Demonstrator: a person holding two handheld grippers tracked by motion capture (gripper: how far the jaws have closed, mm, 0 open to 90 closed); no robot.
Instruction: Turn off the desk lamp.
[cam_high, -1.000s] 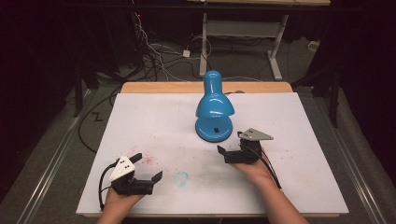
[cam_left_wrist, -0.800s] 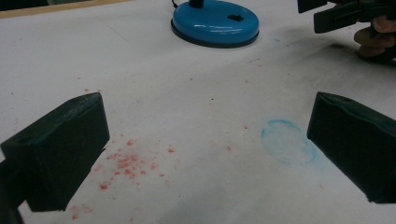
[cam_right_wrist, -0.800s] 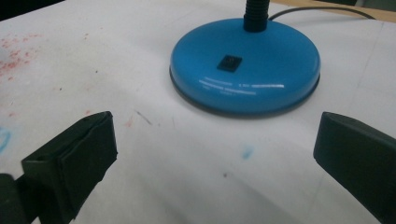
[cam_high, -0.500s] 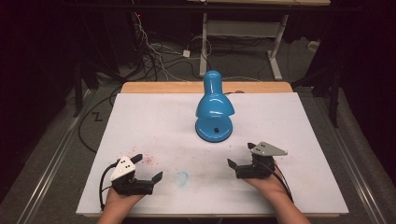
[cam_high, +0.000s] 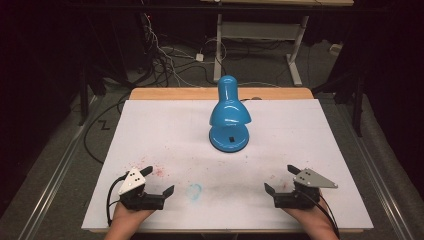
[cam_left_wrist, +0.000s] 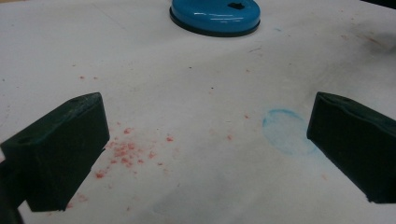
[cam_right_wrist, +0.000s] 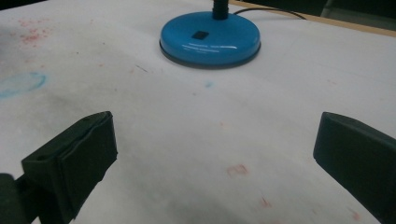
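A wide white surface (cam_high: 150, 130) spreads across the high view, its wooden far edge showing as a tan strip, dark floor and a tangle of cables (cam_high: 165, 60) beyond it. Standing on the far middle of that surface is a glossy blue desk lamp (cam_high: 229, 117), round base flat on the white sheet, its shade bowed forward over the base. In the right gripper view the lamp's base (cam_right_wrist: 210, 39) sits ahead and slightly left, a small dark square on its top and a dark cord running off behind it; in the left gripper view the same base (cam_left_wrist: 215, 14) sits at the top edge.

Down at the near edge, the left tongs (cam_high: 157, 182) rest low over the surface in the person's hand, jaws spread wide with nothing between them, well apart from the lamp. Over on the other side, the right tongs (cam_high: 282, 180) sit the same way, jaws wide and empty, a grey three-cornered plate on top.

Between the two tools lies a faint blue ring stain (cam_high: 194, 190), and near the left tongs a scatter of red specks (cam_left_wrist: 123, 151). A few paler reddish marks (cam_right_wrist: 237, 170) show before the right jaws, possibly more of the same staining, though they are too faint to be sure.
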